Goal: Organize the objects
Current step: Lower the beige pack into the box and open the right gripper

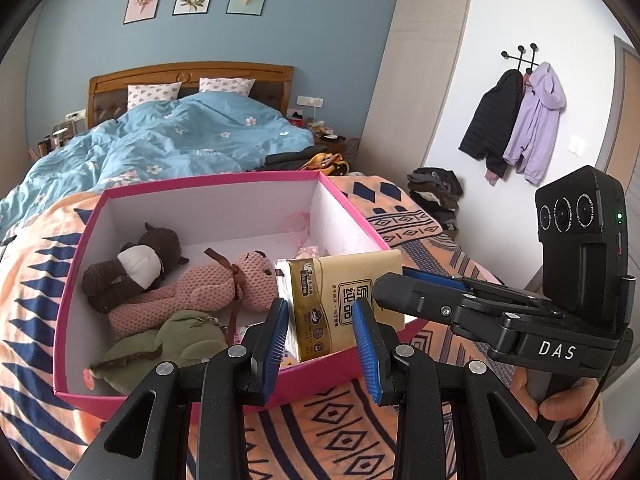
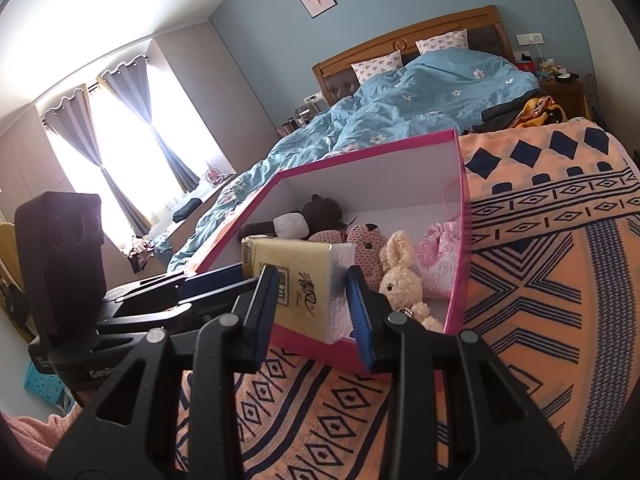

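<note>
A gold tissue pack [image 1: 344,280] [image 2: 296,252] hangs over the near edge of an open pink box [image 1: 208,180] [image 2: 360,148] on the bed. My left gripper [image 1: 322,336] [image 2: 224,280] is shut on one end of the pack and my right gripper [image 2: 312,304] [image 1: 394,278] is shut on the other end. Inside the box lie a brown plush [image 1: 140,260], a pink knitted bear [image 1: 208,292] and a green plush [image 1: 176,340]. The right wrist view also shows a cream bunny [image 2: 400,276] and a pink pouch [image 2: 440,256] in the box.
The box rests on an orange patterned blanket [image 1: 340,440] [image 2: 540,280]. Behind it lies a rumpled blue duvet [image 1: 180,140], with dark and yellow clothes [image 1: 312,160] at its edge. Coats [image 1: 516,120] hang on the right wall above a clothes pile [image 1: 436,196]. Curtained windows [image 2: 120,140] stand at the left.
</note>
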Available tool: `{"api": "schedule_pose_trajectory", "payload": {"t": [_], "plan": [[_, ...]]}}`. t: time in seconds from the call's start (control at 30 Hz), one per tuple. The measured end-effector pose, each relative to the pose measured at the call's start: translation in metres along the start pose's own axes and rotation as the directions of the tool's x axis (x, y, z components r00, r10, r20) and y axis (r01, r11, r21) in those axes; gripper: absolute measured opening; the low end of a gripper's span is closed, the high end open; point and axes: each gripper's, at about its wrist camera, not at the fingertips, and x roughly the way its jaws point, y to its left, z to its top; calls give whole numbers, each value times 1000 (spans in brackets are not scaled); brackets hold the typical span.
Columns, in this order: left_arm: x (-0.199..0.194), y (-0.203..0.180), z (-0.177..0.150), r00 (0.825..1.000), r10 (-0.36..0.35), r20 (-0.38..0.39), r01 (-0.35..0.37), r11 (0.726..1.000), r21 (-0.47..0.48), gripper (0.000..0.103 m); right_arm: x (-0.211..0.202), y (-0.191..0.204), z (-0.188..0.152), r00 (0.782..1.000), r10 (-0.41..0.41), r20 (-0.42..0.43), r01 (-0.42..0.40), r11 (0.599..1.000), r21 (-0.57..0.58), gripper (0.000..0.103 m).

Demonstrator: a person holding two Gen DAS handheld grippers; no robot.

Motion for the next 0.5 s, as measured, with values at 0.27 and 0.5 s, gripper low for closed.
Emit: {"api": "schedule_pose_trajectory", "payload": {"t": [0.27,0.5], "plan": [[9,3,-1,1000,6,-17,-6,1000,-7,33,6,-1,-1,1000,-10,-9,10,1000,3,38],[12,6,-2,1000,12,-24,-13,1000,-14,33,11,-2,-2,1000,-14,-19,14,1000,5,38]]}}
